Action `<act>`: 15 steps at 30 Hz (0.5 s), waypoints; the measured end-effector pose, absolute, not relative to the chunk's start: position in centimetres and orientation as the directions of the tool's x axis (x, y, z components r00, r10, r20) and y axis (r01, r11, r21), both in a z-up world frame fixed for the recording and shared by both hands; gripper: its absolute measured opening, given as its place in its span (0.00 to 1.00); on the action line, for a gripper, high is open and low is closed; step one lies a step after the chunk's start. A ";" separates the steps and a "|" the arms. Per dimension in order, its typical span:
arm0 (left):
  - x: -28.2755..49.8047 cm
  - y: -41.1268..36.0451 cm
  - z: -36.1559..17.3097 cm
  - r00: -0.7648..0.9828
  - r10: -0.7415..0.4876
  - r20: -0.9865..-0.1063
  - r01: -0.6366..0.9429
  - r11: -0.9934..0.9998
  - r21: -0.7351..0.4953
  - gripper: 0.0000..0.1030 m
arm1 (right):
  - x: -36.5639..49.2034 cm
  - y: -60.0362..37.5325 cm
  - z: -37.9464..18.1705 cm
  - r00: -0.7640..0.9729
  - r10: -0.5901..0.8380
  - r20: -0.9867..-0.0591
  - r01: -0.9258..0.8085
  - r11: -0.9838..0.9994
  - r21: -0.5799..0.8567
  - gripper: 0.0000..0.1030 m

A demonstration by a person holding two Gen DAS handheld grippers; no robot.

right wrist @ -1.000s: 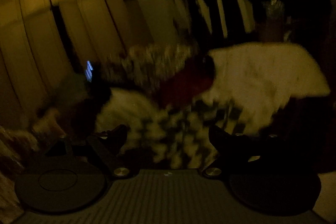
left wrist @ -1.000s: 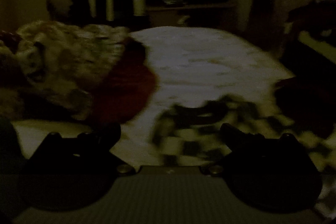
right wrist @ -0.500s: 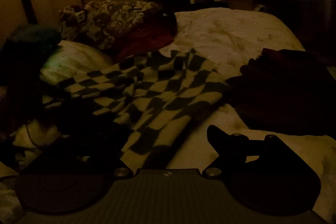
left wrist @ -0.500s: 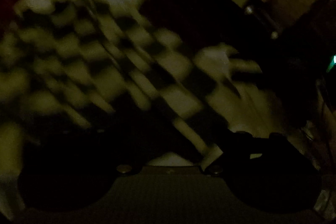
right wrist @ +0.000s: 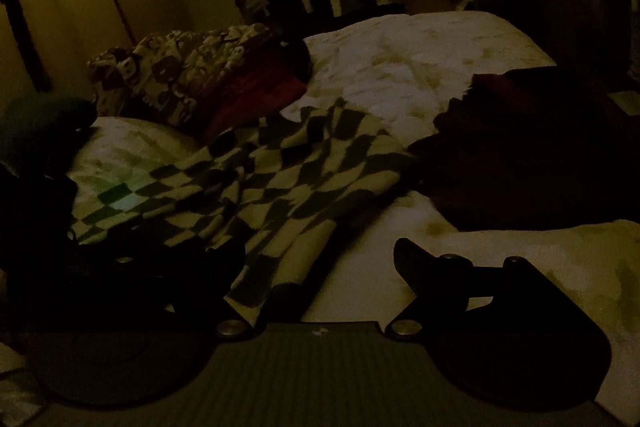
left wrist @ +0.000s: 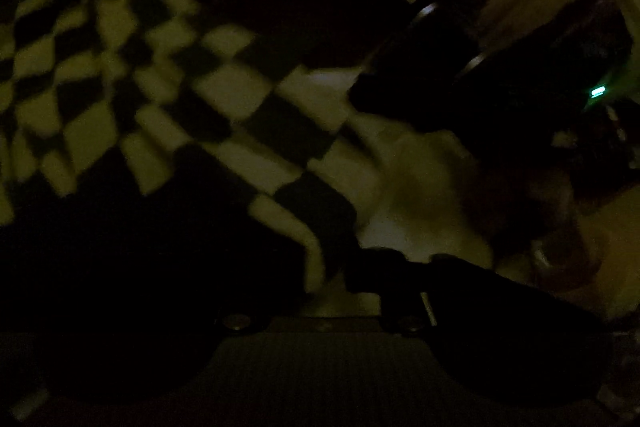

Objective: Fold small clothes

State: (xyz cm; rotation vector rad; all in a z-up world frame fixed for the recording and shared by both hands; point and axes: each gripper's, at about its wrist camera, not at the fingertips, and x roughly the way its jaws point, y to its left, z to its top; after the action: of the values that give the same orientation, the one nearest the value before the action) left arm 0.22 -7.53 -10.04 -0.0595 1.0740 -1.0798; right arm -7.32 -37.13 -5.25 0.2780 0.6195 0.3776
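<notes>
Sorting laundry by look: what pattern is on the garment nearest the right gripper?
A dark-and-pale check on the garment, clearest in the right wrist view.

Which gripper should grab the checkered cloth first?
Probably the right gripper: its open fingers already straddle the near corner of the checkered cloth on the bed. The left view is blurred.

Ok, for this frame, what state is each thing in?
checkered garment: spread out on the bed, rumpled, not folded.
dark garment: lying in a heap beside it.
patterned cloth: piled by the pillow.
right hand-held gripper: open, over the checkered hem.
left hand-held gripper: too dark to tell.
</notes>
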 end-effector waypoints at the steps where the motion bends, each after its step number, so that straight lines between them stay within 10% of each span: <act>1: 0.3 -7.6 -9.5 0.057 -0.737 -0.673 0.693 0.515 -0.505 0.08 | -7.4 -37.3 -5.3 0.756 0.416 -0.506 -0.254 0.898 0.358 1.00; 10: 5.6 -4.4 4.0 0.106 -0.896 -0.432 0.723 0.368 -0.585 0.07 | -6.6 -39.7 -4.7 0.802 0.373 -0.466 -0.190 0.900 0.393 1.00; 15: 9.8 -1.5 9.3 0.303 -0.847 -0.436 0.730 0.501 -0.465 0.07 | -4.1 -37.9 -4.5 0.801 0.329 -0.501 -0.226 0.940 0.256 1.00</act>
State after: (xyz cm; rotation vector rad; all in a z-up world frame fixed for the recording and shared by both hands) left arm 9.84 -1.54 9.32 -0.1920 0.7008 -1.0535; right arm -4.13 -37.88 -4.50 0.1872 0.5695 0.2992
